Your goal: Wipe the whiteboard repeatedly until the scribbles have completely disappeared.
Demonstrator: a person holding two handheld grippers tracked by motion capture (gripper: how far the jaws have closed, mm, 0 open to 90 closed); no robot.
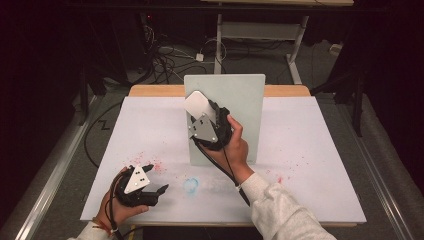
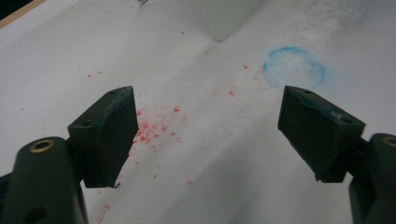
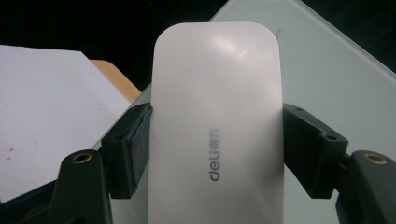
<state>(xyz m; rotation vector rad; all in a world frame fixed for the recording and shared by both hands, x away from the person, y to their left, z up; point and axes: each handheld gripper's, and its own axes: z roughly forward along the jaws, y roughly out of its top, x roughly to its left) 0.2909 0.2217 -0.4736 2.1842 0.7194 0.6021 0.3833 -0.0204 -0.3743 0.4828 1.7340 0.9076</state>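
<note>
I find the right gripper [image 3: 215,140] clamped on both sides of the white eraser [image 3: 217,116], held up against the upright board [image 1: 245,100] — a wiping step, by my judgement. The left gripper [image 2: 205,135] hangs wide open and empty over the red-speckled table [image 2: 56,46]. Next move calls for flat, even pressure across the board.

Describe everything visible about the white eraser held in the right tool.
The white eraser is a flat, oblong block with rounded corners and a smooth, slightly glossy plastic-looking face printed with a grey "deli" logo. The right tool clamps it, one black jaw on each long side, so its rounded end sticks out past the jaws. In the high view it is held up at the upper left of the upright whiteboard, above the table; whether it touches the board cannot be told.
</note>
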